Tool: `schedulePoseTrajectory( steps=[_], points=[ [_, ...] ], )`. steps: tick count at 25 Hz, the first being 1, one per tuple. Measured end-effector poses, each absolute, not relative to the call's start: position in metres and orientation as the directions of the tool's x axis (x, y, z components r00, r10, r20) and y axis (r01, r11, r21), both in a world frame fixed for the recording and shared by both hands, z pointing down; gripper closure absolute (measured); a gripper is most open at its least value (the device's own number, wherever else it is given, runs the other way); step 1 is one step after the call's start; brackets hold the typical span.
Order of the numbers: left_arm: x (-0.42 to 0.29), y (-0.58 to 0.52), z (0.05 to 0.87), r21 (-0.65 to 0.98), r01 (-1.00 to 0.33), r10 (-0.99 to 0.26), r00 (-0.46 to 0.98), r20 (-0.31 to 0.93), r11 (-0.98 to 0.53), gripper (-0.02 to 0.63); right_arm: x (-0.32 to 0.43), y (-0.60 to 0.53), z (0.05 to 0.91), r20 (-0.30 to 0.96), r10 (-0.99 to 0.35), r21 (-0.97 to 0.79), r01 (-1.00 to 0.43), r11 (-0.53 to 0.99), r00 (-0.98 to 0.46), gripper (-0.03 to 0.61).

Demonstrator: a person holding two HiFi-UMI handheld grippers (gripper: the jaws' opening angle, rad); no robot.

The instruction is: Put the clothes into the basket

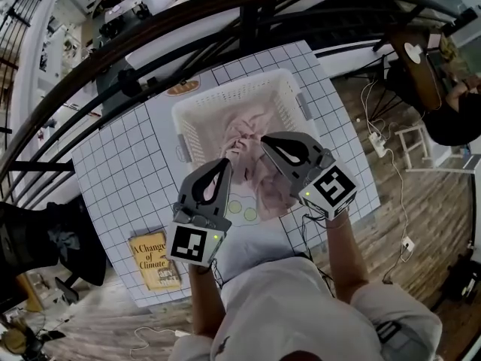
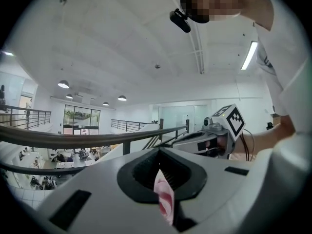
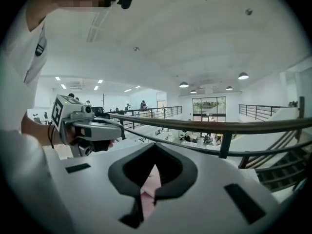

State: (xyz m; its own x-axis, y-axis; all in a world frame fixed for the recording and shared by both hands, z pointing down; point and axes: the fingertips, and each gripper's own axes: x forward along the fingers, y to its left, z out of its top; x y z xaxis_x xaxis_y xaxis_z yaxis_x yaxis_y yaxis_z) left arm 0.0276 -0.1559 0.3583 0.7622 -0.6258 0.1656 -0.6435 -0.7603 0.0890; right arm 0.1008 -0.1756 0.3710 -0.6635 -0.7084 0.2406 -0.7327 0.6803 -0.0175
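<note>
A pink garment [image 1: 248, 138] hangs bunched between my two grippers, partly inside the white slatted basket [image 1: 225, 100] and partly draped over its near rim. In the head view my left gripper [image 1: 224, 164] and my right gripper [image 1: 264, 143] point at the garment side by side above the basket's near edge. In the left gripper view the left gripper [image 2: 160, 154] is shut, with a fold of the pink garment [image 2: 165, 201] pinched in it. The right gripper [image 3: 155, 149] is also shut on the pink garment [image 3: 147, 191].
The basket stands on a table with a white grid cloth [image 1: 113, 156]. A yellow book [image 1: 155, 262] lies at the table's near left corner. A brown oval object [image 1: 183, 89] sits behind the basket. A dark railing [image 1: 225, 6] curves past the far side. Cables lie on the wooden floor [image 1: 406, 201] at right.
</note>
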Motion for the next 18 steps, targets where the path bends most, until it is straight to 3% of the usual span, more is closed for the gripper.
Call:
schedulePoseTrajectory(
  steps=[18],
  points=[
    [0.026, -0.146, 0.358, 0.086, -0.631, -0.616, 0.773, 0.148, -0.771, 0.611, 0.093, -0.150, 0.378, 0.244, -0.705, -0.056, -0.735, 0.675, -0.666, 0.563]
  ],
)
